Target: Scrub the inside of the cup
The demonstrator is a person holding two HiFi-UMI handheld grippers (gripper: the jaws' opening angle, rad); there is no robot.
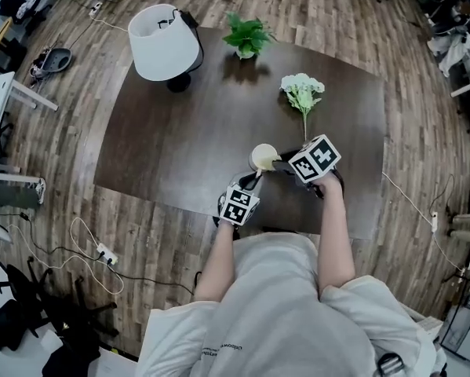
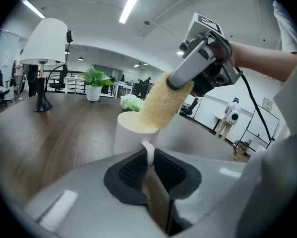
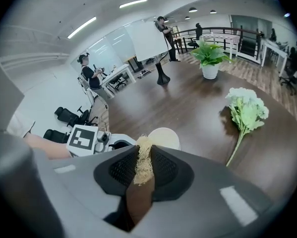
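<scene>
A white cup [image 1: 262, 158] stands near the front edge of the dark table [image 1: 180, 144]. My left gripper [image 1: 249, 185] is shut on the cup's handle [image 2: 148, 152], with the cup [image 2: 133, 133] just beyond its jaws. My right gripper [image 1: 286, 163] is shut on a yellow loofah scrubber [image 3: 143, 162]. The scrubber [image 2: 160, 103] slants down from the right, its lower end inside the cup's mouth. In the right gripper view the cup [image 3: 163, 137] shows just past the jaws.
A white flower bunch [image 1: 302, 93] lies on the table beyond the cup. A potted green plant [image 1: 245, 36] and a white lamp [image 1: 164, 42] stand at the far side. Cables and a power strip [image 1: 106, 254] lie on the wooden floor at the left.
</scene>
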